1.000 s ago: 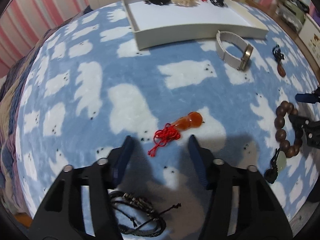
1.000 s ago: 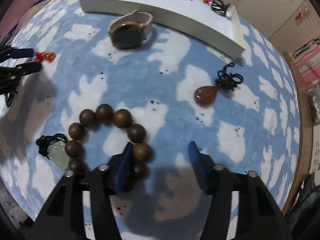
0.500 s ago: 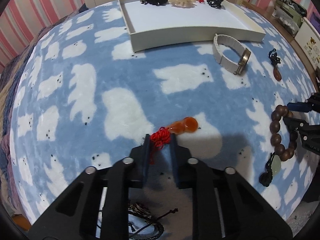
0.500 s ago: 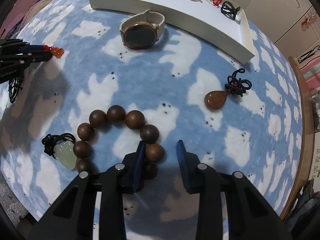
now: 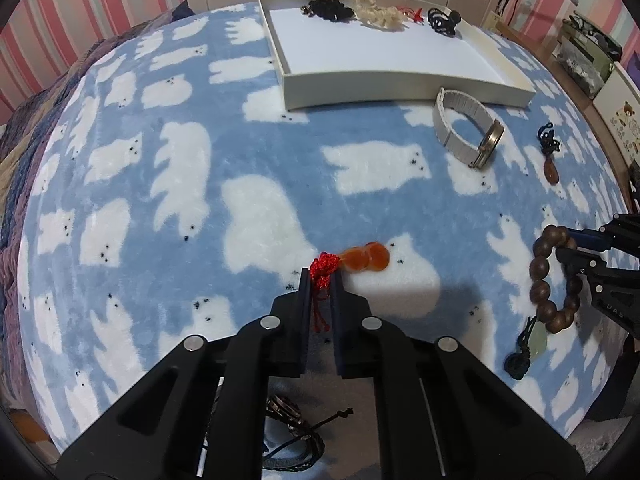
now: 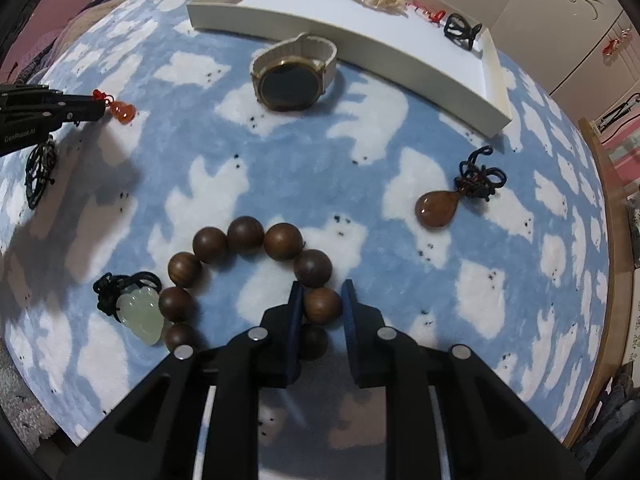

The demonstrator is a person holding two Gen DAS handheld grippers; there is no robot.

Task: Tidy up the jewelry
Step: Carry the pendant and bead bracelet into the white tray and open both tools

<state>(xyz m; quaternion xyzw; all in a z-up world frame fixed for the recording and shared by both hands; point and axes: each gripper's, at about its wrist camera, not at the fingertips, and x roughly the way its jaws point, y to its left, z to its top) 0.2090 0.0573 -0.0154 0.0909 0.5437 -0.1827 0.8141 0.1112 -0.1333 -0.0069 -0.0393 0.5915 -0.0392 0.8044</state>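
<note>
Both grippers are closing at once here. The left gripper (image 5: 320, 280) is pinching all but shut on the red knotted cord (image 5: 323, 267) of the orange gourd pendant (image 5: 366, 258), well in front of the white tray (image 5: 404, 82), and the gourd itself is lying blurred just past the fingertips. The right gripper (image 6: 322, 300) has just been closing as well and is now clamping one bead of the wooden bead bracelet (image 6: 244, 268), also well short of the tray and in front of the watch (image 6: 290, 74) lying just before the tray's near wall.

The risks look like this. The left grip is on soft cord only, so on a lift the gourd may be swinging and could slip free or snag the fleece blanket (image 5: 180, 168). The bead is round and smooth, so it could be squirting out of the pads. The jade pendant (image 6: 140, 314) is lying right against the bracelet, and its black cord may be getting dragged along.

As for writing, white lettering on the left gripper's body in the right wrist view seems to be reading "GenRobot.AI"; nothing legible on the watch face.
</note>
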